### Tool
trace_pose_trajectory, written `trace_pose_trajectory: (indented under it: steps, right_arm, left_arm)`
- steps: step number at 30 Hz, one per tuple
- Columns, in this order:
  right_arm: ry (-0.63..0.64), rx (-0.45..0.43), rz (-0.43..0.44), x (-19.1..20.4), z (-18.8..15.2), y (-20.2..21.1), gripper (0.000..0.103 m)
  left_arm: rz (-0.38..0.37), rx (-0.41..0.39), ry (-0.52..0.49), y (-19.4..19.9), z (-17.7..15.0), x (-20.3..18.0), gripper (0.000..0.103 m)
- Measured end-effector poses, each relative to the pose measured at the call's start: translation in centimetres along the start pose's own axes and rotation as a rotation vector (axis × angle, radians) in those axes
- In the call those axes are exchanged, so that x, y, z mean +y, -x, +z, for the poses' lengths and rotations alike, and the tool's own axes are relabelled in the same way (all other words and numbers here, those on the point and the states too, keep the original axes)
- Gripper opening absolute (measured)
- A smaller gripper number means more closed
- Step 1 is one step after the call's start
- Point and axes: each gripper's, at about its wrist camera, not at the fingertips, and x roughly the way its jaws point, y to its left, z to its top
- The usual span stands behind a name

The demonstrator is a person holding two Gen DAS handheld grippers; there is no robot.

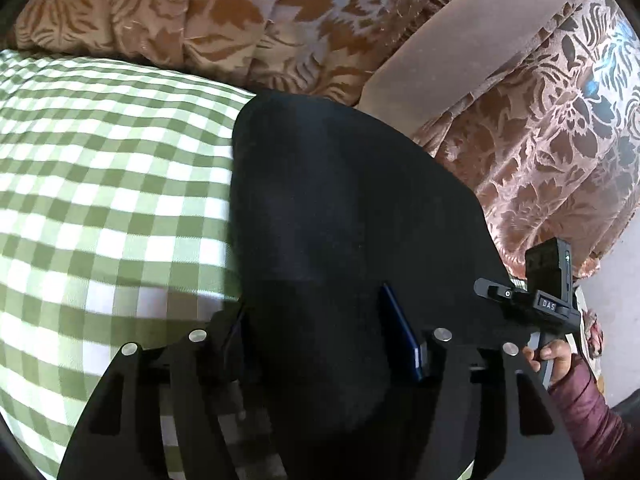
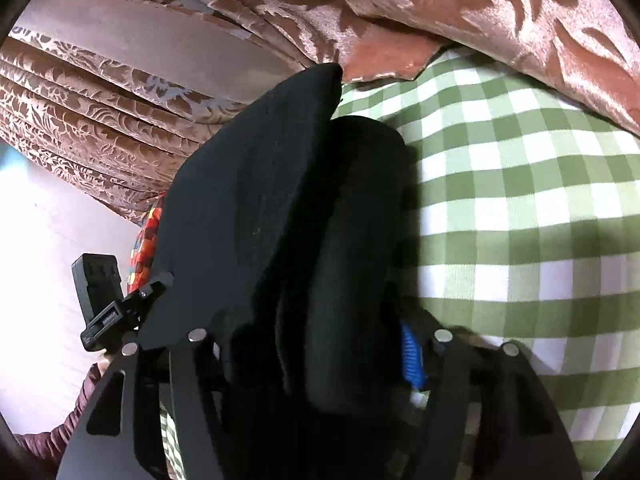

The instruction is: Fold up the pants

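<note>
In the left wrist view, the pants (image 1: 344, 216) are plain black cloth, smooth and almost without visible creases, spread as a broad rounded panel over the green-and-white checked sheet (image 1: 104, 200). Their far edge reaches toward the brown floral curtain (image 1: 552, 152) beyond the sheet. The near part of the cloth runs straight down between the two fingers of the left gripper (image 1: 324, 340). The jaws stand partly spread; the blue pad of one finger (image 1: 400, 332) lies along the cloth, but whether the pads press it cannot be told. At the pants' right edge the other gripper (image 1: 536, 300) shows, held by a hand (image 1: 554, 356) in a maroon sleeve.

In the right wrist view, the pants (image 2: 256, 208) look bunched: one flat dark flap rises toward the curtain (image 2: 100, 92), and beside it a thicker rolled fold lies on the checked sheet (image 2: 520, 208). Both layers drop into the gap of the right gripper (image 2: 320, 344), filling it. The jaws are partly spread with cloth packed between them; a blue ribbed pad (image 2: 412, 356) sits against the fold.
</note>
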Motion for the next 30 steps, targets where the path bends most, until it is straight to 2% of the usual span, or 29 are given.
trace_pose_trajectory:
  steps: [2, 8, 14, 21, 25, 30]
  right_arm:
    - [0.008, 0.000, -0.022, 0.3, 0.0, 0.1, 0.064]
    - [0.048, -0.031, -0.135, 2.4, 0.1, 1.1, 0.078]
    - [0.097, -0.093, -0.212, 4.4, -0.4, 2.7, 0.079]
    - [0.165, -0.152, -0.268, 6.3, -2.1, 4.4, 0.079]
    - [0.191, -0.157, -0.295, 7.1, -2.7, 4.5, 0.079]
    - [0.199, -0.129, -0.407, 7.4, -3.4, 3.3, 0.079]
  left_arm:
    - [0.041, -0.014, -0.005, 0.3, 0.0, -0.4, 0.067]
    - [0.177, -0.063, -0.055, 1.5, -0.2, -2.5, 0.074]
    - [0.283, -0.118, -0.083, 3.2, -0.9, -4.1, 0.076]
    - [0.357, -0.152, -0.094, 4.6, -2.4, -5.0, 0.079]
    - [0.384, -0.172, -0.105, 5.4, -3.0, -5.6, 0.079]
    - [0.412, -0.183, -0.112, 6.0, -3.7, -6.1, 0.079]
